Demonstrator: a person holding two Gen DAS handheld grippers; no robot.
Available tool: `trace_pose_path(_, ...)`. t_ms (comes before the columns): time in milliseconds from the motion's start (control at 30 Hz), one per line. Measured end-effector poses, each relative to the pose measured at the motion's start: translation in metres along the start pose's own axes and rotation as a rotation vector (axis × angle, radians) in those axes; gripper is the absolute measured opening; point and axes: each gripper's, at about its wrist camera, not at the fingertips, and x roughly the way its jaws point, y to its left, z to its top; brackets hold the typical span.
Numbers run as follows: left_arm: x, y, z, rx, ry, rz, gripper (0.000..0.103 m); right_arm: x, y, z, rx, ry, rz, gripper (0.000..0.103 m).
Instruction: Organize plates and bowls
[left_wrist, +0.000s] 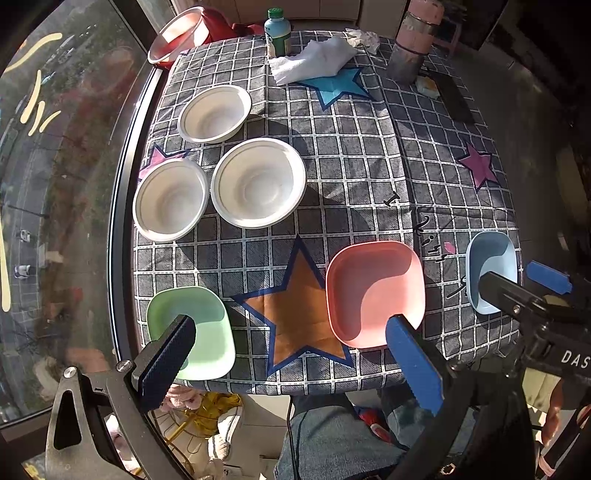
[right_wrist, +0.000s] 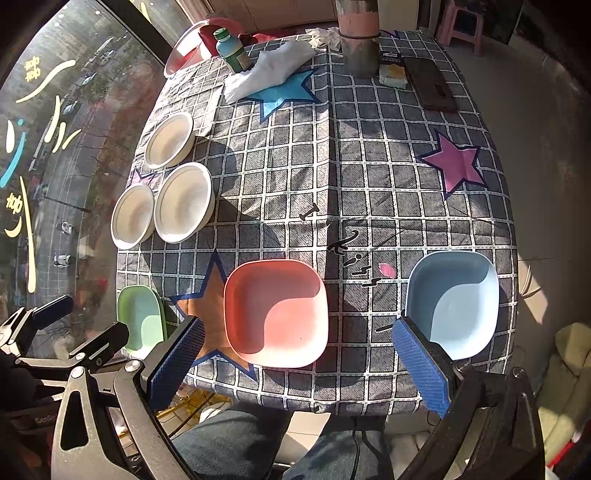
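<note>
Three white round bowls (left_wrist: 258, 182) (left_wrist: 170, 199) (left_wrist: 215, 113) sit apart at the table's left. Three square plates lie along the near edge: green (left_wrist: 199, 332), pink (left_wrist: 373, 291) and blue (left_wrist: 493, 266). They also show in the right wrist view: bowls (right_wrist: 183, 202), green (right_wrist: 142, 321), pink (right_wrist: 275, 314), blue (right_wrist: 452, 301). My left gripper (left_wrist: 291, 365) is open and empty, above the near edge between the green and pink plates. My right gripper (right_wrist: 301, 369) is open and empty, in front of the pink plate.
A white cloth (left_wrist: 314, 59), a green-capped bottle (left_wrist: 277, 33), a pink and grey cylinder (left_wrist: 413, 40) and a dark flat object (right_wrist: 430, 83) stand at the far side. A window runs along the left. The checked tablecloth (left_wrist: 369, 166) covers the table.
</note>
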Motion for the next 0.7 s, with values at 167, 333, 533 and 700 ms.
trace_pose_path(167,0.0018,0.0006,0.0006,-0.003,0.007,-0.003,0.103,0.0019,-0.0009,0.0,0.006,0.004,0.002,0.102)
trace_pose_path(333,0.0028,-0.0009,0.0016,-0.001,0.014,-0.001,0.103,0.002,-0.0014,0.0019,0.017,0.01,0.004,0.102)
trace_pose_path(533,0.0036,-0.0011,0.0022,0.0,0.017,-0.001,0.103,0.0024,-0.0022,0.0019,0.019,0.011,0.004,0.102)
trace_pose_path(700,0.0048,-0.0014,0.0023,-0.001,0.019,-0.004,0.103,0.0035,-0.0031,0.0017,0.02,0.014,0.005,0.102)
